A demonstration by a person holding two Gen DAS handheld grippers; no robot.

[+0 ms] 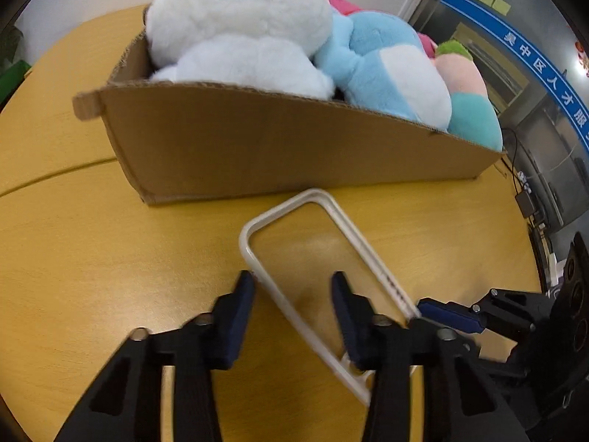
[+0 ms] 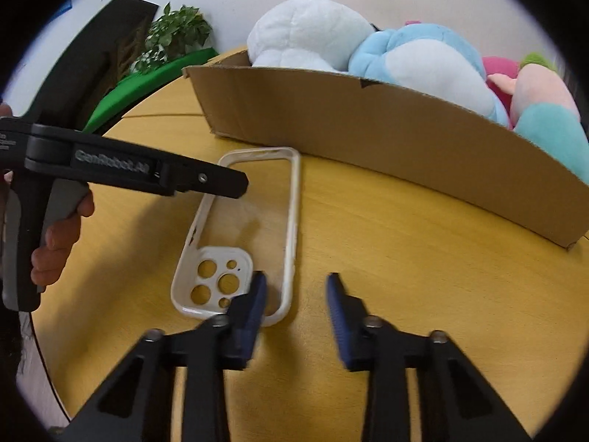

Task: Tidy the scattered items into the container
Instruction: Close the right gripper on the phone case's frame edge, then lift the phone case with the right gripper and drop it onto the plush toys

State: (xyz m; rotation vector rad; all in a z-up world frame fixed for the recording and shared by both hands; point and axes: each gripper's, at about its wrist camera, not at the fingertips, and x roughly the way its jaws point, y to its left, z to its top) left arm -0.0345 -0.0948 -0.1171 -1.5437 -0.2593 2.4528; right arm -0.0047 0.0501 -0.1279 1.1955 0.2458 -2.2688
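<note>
Scene: We look down on a yellow wooden table where a white-rimmed clear phone case lies flat, just in front of a cardboard box.
Box: It is heaped with plush toys; a white plush sits highest.
Left gripper: Its jaws stand apart, astride one long rail of the case. One pad is right at the rail; we see no squeeze from both sides.
Right gripper: Its jaws also stand apart, straddling the opposite long rail near the camera-cutout end.
Case and box: Apart; bare tabletop shows between them.
Person: A hand grips the left gripper's handle.
</note>
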